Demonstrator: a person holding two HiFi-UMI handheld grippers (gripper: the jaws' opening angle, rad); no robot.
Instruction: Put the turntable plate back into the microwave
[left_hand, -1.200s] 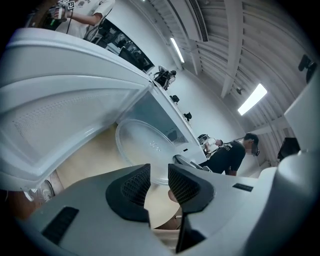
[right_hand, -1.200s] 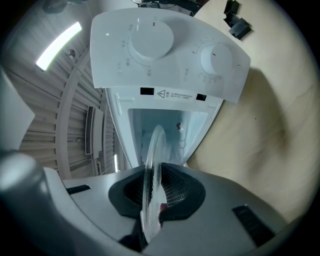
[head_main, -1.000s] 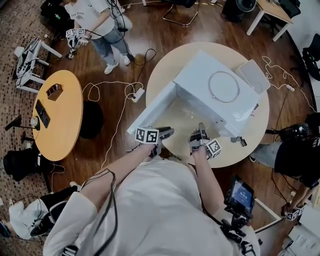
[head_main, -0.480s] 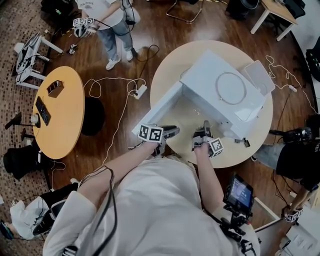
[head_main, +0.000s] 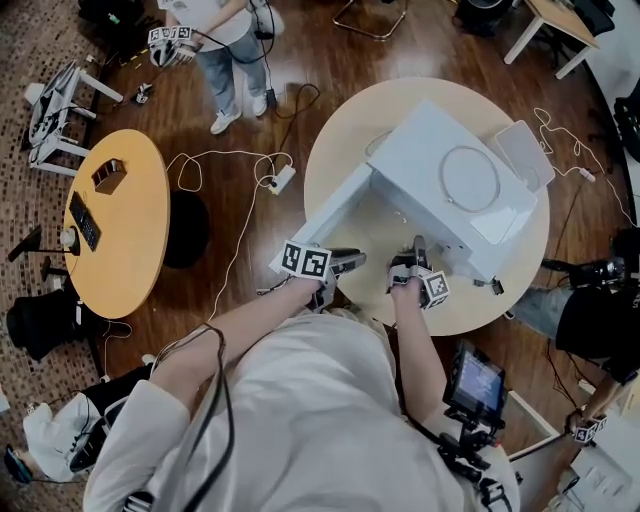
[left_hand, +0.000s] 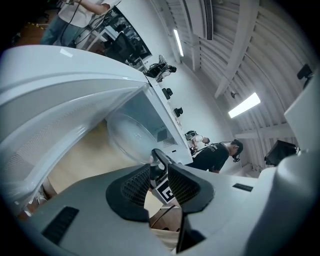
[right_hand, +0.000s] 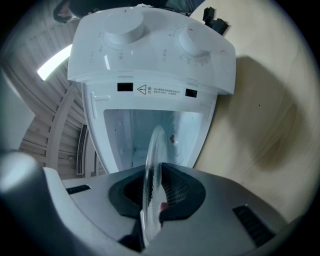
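The white microwave (head_main: 450, 180) stands on the round table (head_main: 335, 130) with its door (head_main: 320, 215) swung open to the left. In the right gripper view my right gripper (right_hand: 151, 175) is shut on the rim of the clear glass turntable plate (right_hand: 152, 150), seen edge-on in front of the empty cavity (right_hand: 125, 130). Seen from the head view, the right gripper (head_main: 414, 246) sits just outside the opening. My left gripper (head_main: 358, 261) is beside it, near the door. In the left gripper view its jaws (left_hand: 159, 172) stand slightly apart with nothing between them, and the plate (left_hand: 130, 132) lies ahead.
A thin ring (head_main: 470, 178) lies on the microwave's top, with a grey pad (head_main: 525, 150) behind it. A small dark object (head_main: 492, 285) lies by the microwave's right corner. A person (head_main: 220, 40) stands beyond the table, and another (head_main: 590, 310) is at the right. An orange table (head_main: 120, 220) is left.
My right gripper has edged a little toward the microwave opening with the plate still in it. The left gripper has stayed nearly where it was.
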